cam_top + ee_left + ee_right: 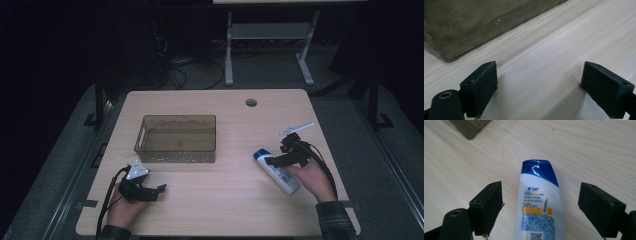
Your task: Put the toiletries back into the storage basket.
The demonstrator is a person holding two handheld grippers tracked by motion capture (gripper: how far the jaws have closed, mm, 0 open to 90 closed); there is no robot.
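One shampoo bottle (537, 202) lies between the spread right tongs (540, 207); left tongs (539, 90), also spread, face one brown bin (176, 138).

Lab or recording workspace, not a home: a plain light-wood table (220, 200) with a round cable hole (251, 102) sits on grey carpet in a dark room, loose black cables (185, 70) piled on the floor behind it next to the white metal legs of another desk (270, 45). Black stand struts (98, 102) rise at both sides of the table, tape marks on the floor by its near corners. A person's hands hold cabled black devices over an otherwise sparse tabletop, staged like a test bench.
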